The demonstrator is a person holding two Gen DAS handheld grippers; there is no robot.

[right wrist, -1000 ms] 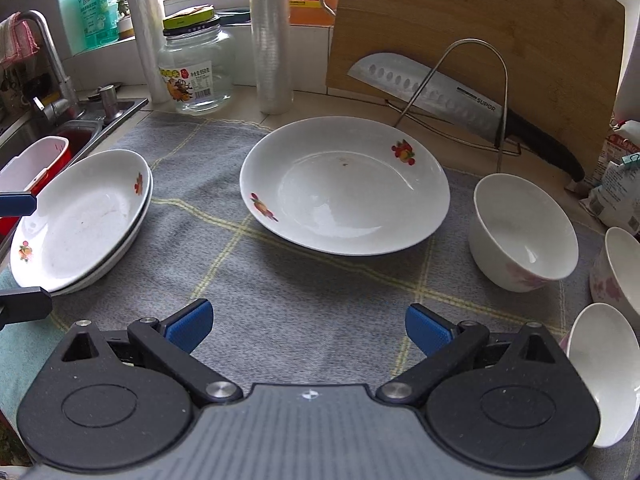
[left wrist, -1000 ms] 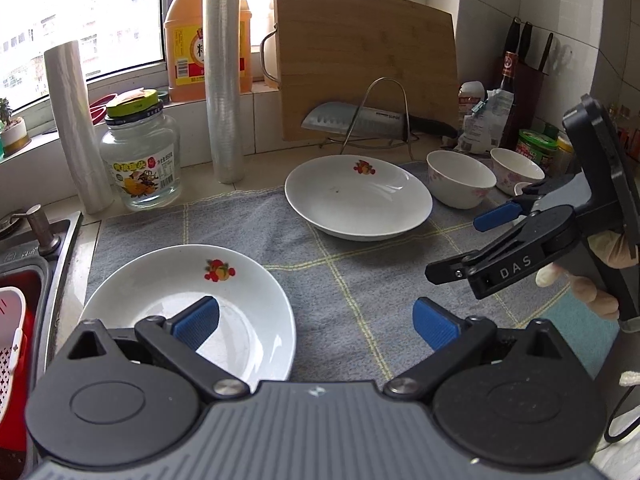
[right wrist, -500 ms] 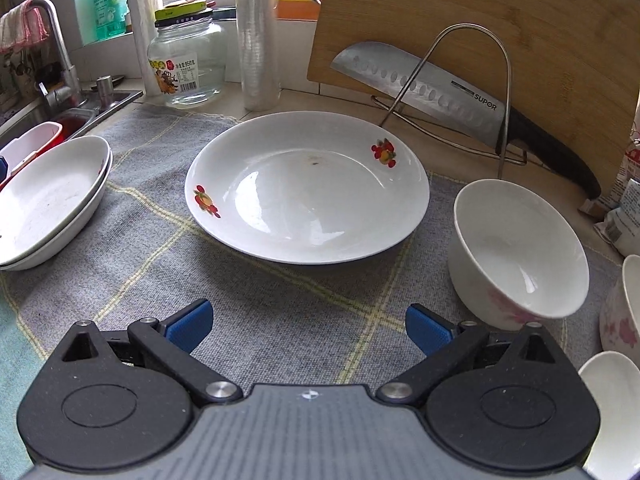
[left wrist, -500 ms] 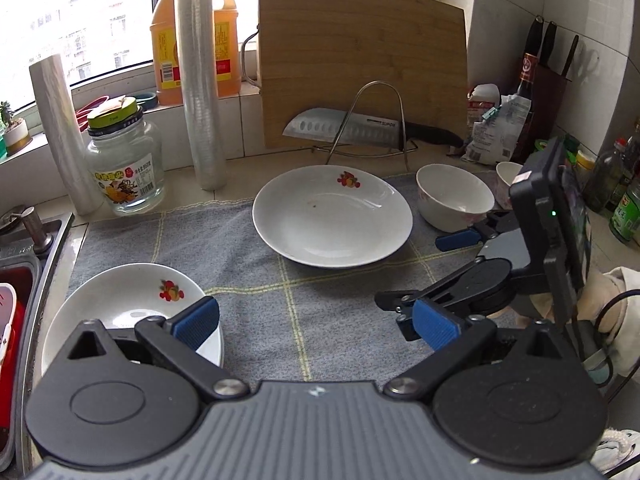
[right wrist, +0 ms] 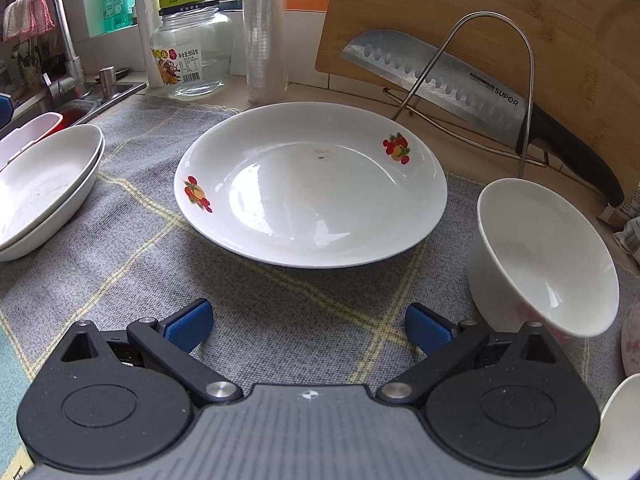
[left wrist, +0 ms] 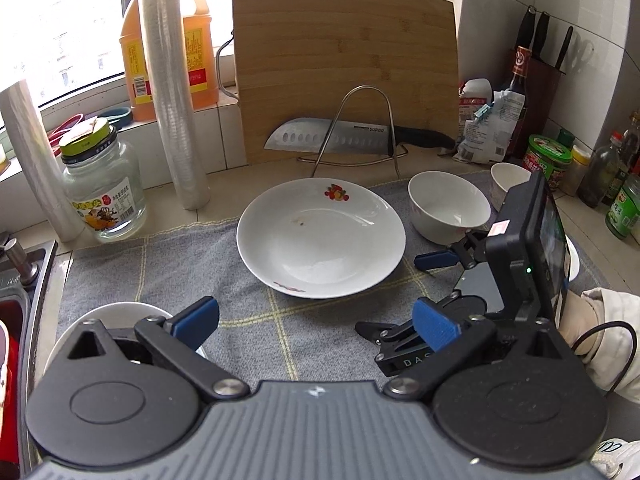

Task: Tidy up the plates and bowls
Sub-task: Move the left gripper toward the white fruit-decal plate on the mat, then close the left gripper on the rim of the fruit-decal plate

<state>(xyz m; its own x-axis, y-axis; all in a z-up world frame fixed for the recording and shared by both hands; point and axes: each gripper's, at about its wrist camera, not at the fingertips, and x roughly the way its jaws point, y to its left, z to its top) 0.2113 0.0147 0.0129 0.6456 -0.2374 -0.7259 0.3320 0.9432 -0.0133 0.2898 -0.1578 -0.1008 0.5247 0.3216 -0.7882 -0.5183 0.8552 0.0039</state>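
With both the left gripper (left wrist: 314, 322) and right gripper (right wrist: 308, 326) spread wide and empty, the glazed, slippery, breakable fruit-patterned plate (right wrist: 310, 184) is best taken by its thin raised near rim.

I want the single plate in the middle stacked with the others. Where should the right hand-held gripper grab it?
Probably the near rim of the plate, approached from the front. The rim flares up off the grey cloth, leaving room for a lower finger, and the open right hand-held gripper already faces that edge.
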